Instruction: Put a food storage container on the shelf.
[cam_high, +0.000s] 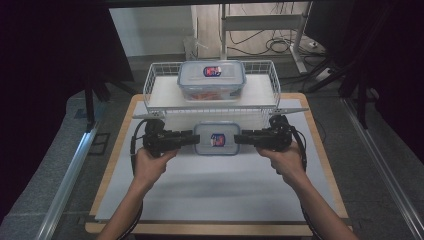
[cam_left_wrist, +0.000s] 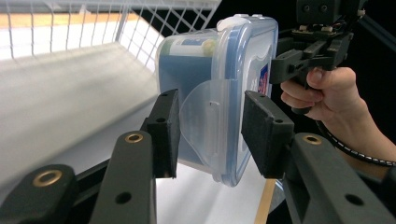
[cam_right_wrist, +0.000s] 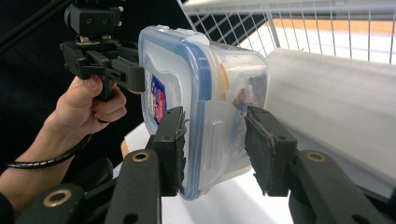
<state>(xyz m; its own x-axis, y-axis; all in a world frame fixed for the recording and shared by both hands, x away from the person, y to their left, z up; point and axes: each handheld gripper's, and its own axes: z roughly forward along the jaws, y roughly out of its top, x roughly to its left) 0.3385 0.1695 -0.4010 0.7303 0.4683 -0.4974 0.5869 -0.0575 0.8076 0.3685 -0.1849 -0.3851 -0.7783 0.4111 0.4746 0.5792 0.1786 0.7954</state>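
A small clear food box (cam_high: 217, 139) with a blue-rimmed lid and a red-and-blue label hangs between both grippers, just in front of the wire basket. My left gripper (cam_high: 196, 138) clamps its left end and my right gripper (cam_high: 237, 138) clamps its right end. In the left gripper view the jaws (cam_left_wrist: 210, 135) close over the box's side latch (cam_left_wrist: 205, 116), one pad on the base and one on the lid. The right gripper view shows the same hold (cam_right_wrist: 215, 144) on the opposite latch (cam_right_wrist: 219, 135), with brownish contents inside the box (cam_right_wrist: 233, 79).
A white wire basket (cam_high: 150, 80) stands at the back of the table with a larger lidded box (cam_high: 212, 79) resting on it. A white mat (cam_high: 215, 185) covers the wooden table (cam_high: 116, 150). Dark stands and cables lie on the floor beyond.
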